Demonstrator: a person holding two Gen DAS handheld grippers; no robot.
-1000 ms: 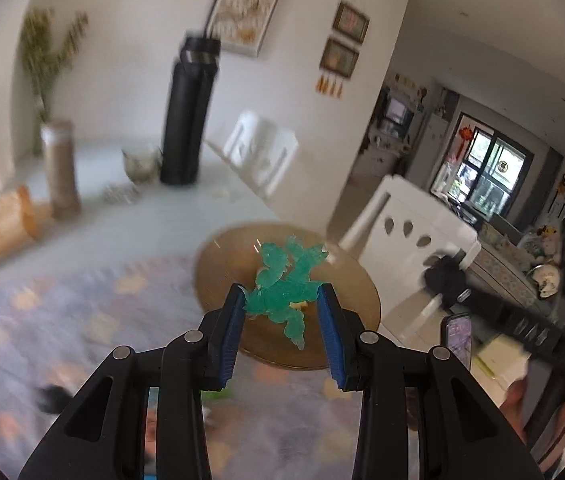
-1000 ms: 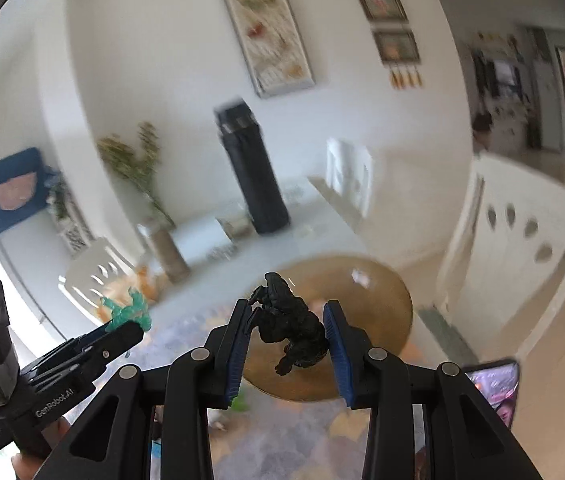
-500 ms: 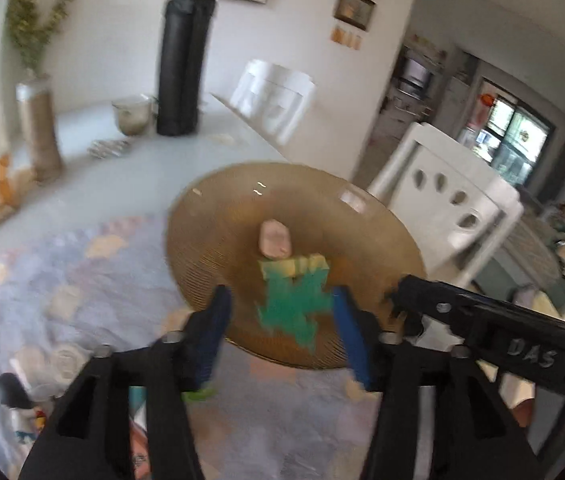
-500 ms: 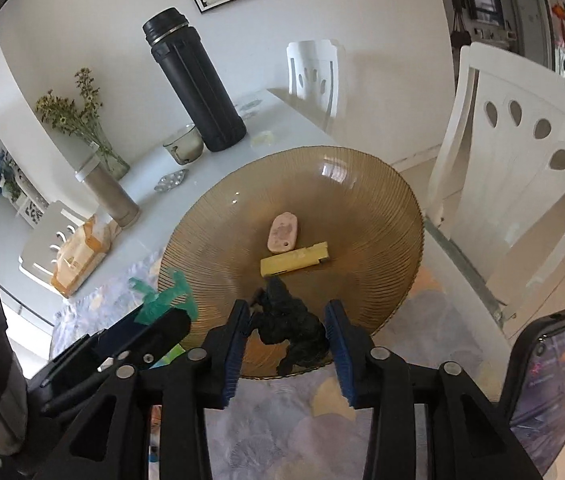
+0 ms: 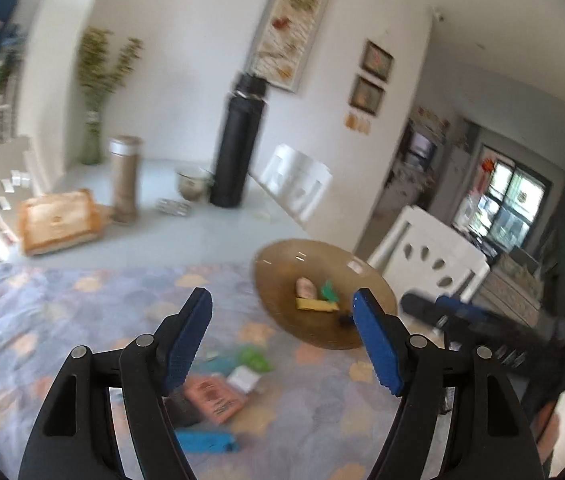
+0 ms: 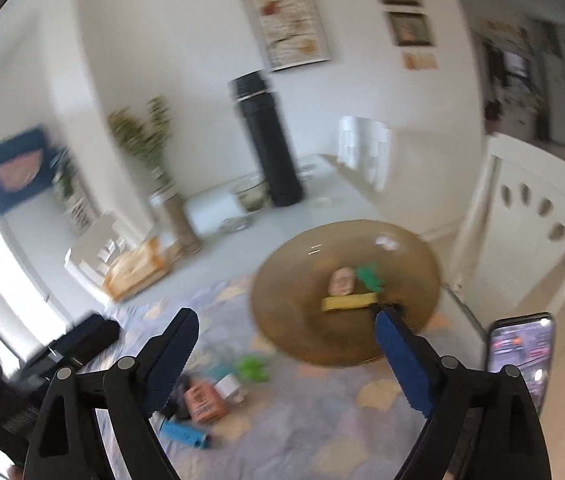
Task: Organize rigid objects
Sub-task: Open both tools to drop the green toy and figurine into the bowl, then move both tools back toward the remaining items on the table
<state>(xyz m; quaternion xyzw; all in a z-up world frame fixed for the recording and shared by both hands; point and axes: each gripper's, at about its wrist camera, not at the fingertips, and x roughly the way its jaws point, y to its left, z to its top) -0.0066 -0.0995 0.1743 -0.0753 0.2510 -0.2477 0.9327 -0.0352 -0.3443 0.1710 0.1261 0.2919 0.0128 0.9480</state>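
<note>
Two claws: both spread wide, nothing between their blue pads.
Left claw (image 5: 282, 336): raised above the patterned cloth, short of the bowl and to its left side.
Right claw (image 6: 286, 356): also short of the bowl, its right pad (image 6: 402, 364) overlapping the bowl's near rim in the right wrist view.
Bowl (image 6: 282, 304): amber, ribbed, on the desk (image 5: 186, 236) at the far right edge of the cloth (image 5: 62, 320) (this is the landmark).
Inside the bowl: green figure (image 6: 368, 276), pink oval piece (image 6: 341, 282) just left of it, yellow bar (image 6: 348, 302) nearer the rim, and a dark figure (image 5: 344, 320) mostly hidden behind the pad.
Loose pieces on the cloth, left and nearer than the bowl: light green lump (image 6: 252, 368), white block (image 6: 229, 386), pink block (image 6: 202, 400), blue block (image 6: 184, 434).
Behind the bowl: black flask (image 5: 238, 144), upright, with a small glass bowl (image 5: 192, 186) beside it.
Right of the bowl: white chair (image 6: 538, 220), and a phone (image 6: 520, 356) nearer.
</note>
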